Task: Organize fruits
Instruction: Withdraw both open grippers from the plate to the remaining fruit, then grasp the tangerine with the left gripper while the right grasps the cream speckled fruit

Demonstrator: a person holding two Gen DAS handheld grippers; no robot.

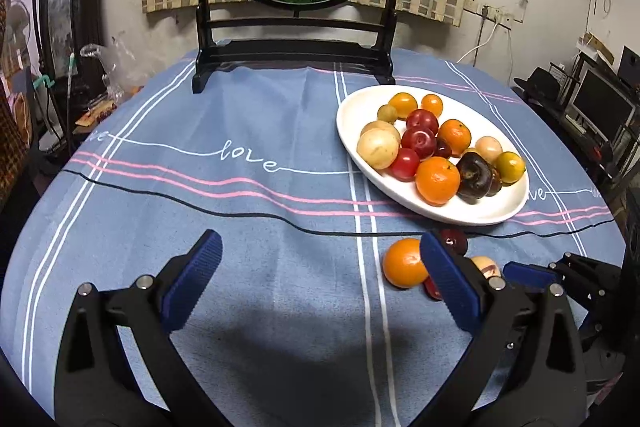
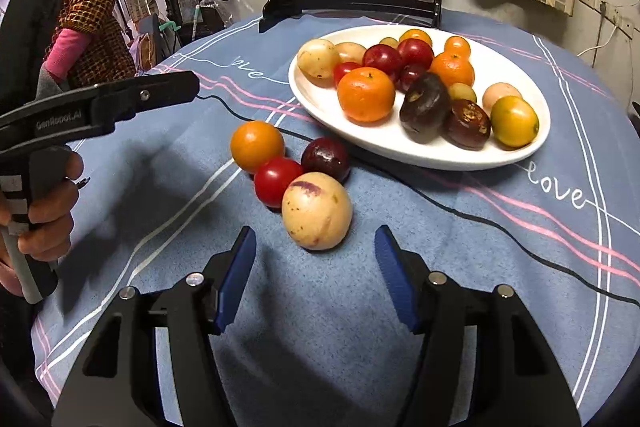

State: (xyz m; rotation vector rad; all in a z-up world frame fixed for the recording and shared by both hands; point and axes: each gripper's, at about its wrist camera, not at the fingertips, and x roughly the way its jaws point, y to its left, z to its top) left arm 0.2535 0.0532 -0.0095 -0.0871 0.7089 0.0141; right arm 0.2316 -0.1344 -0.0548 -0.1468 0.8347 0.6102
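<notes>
Reaching toward four loose fruits on a blue striped tablecloth (image 2: 400,307), the right gripper (image 2: 316,269) hovers just near of a pale yellow fruit with a purple blotch (image 2: 317,211), its blue-padded jaws about half open and holding nothing. To do this step well, I judge the jaws should straddle the pale fruit evenly at its widest part and close gently, since it is round and may roll against its neighbours. Touching it on the far left is a small red tomato (image 2: 277,181); a dark red plum (image 2: 325,159) sits just behind, and an orange citrus fruit (image 2: 257,145) lies farthest left. The left gripper (image 1: 320,287), held in a person's hand (image 2: 44,211), is wide open and empty, hanging over bare cloth left of the cluster. Farther off to the right sits a white oval plate (image 2: 400,147), already piled with oranges, plums, tomatoes, pale fruits and dark brown-purple fruits, with free space at its near left edge.
</notes>
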